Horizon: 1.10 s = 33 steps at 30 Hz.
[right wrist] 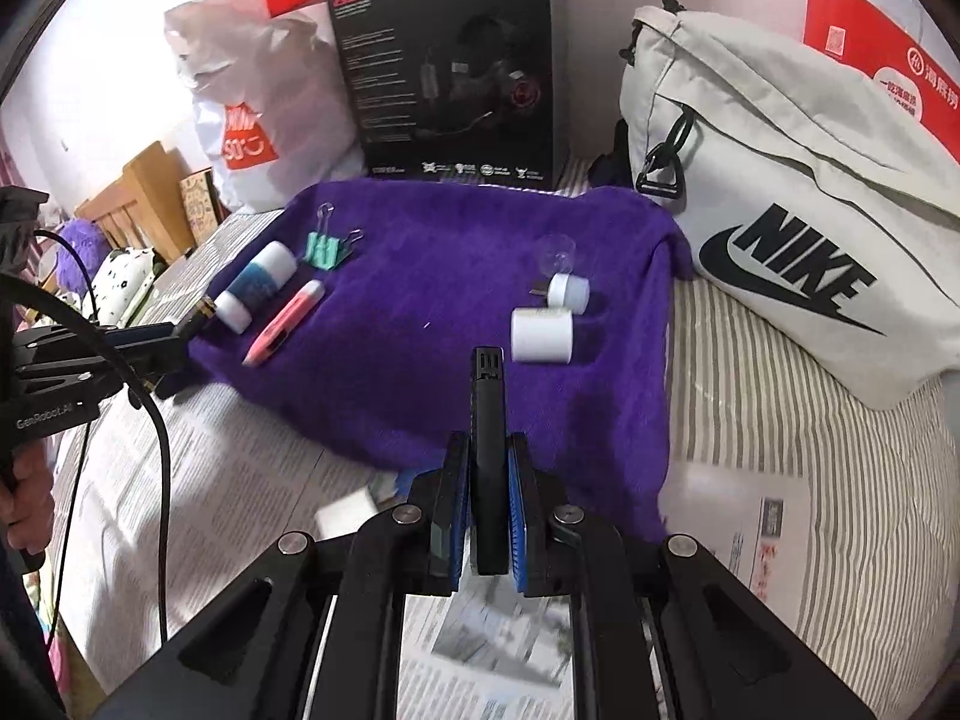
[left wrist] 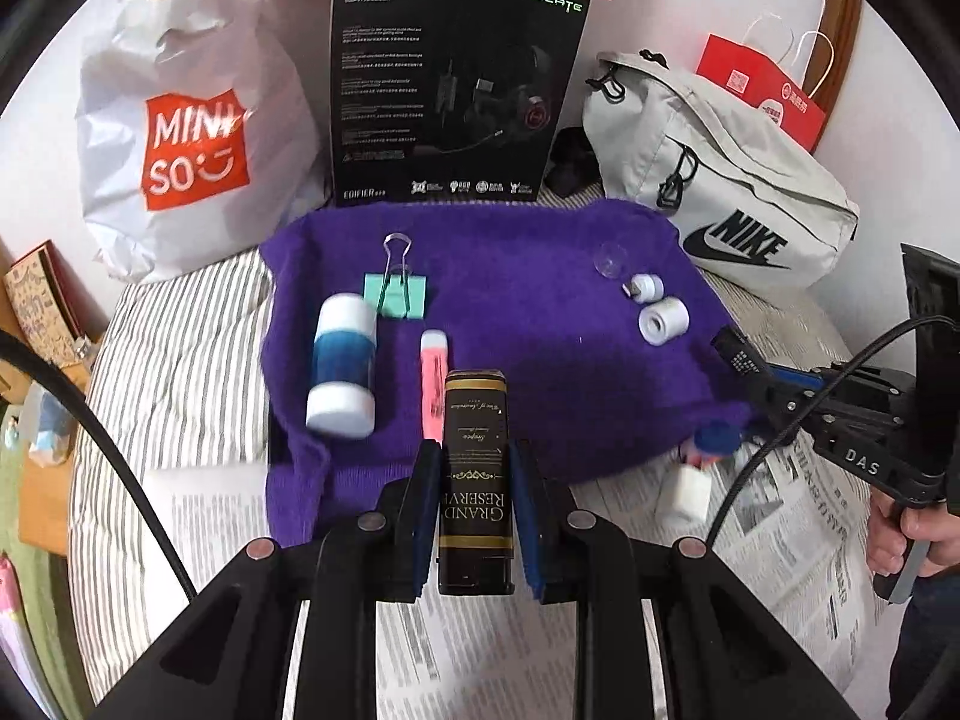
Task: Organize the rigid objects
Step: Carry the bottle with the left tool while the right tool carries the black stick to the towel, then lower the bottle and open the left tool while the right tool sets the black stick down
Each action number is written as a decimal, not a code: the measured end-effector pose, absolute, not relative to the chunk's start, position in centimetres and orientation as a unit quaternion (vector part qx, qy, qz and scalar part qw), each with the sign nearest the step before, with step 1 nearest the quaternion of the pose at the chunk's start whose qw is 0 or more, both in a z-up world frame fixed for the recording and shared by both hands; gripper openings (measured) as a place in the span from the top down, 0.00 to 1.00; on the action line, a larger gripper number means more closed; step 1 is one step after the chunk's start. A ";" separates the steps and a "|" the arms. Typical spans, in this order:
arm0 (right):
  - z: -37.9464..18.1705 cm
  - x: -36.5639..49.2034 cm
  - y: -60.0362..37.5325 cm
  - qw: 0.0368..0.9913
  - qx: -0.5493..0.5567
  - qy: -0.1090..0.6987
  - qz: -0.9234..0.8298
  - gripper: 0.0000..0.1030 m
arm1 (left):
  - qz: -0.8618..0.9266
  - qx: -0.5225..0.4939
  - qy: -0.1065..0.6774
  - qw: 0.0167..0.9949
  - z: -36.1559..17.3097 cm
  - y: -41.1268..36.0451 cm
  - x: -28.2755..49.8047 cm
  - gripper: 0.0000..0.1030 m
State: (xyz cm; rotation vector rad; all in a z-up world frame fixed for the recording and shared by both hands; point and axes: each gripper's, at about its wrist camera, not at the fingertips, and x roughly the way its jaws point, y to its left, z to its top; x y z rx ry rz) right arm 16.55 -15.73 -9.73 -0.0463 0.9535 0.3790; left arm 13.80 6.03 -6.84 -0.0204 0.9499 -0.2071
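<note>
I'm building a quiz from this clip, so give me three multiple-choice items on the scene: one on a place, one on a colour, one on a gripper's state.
1. Where does the binder clip lie?
A. on the purple cloth
B. on the newspaper
C. inside the Nike bag

2. What colour is the highlighter beside the blue-and-white bottle?
A. green
B. pink
C. yellow

3. What is the left gripper doing?
A. standing open over nothing
B. shut on the pink highlighter
C. shut on the black box

Answers:
1. A, the mint clip rests on the cloth near its far left corner.
2. B, its body is pink in both views.
3. C, both pads press the sides of the box lettered Grand Reserve.
</note>
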 end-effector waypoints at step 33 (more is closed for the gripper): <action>-14.3 22.5 -12.7 0.835 -0.079 0.498 0.219 0.89 | -0.109 -0.005 0.498 0.860 -11.5 3.8 22.5 0.78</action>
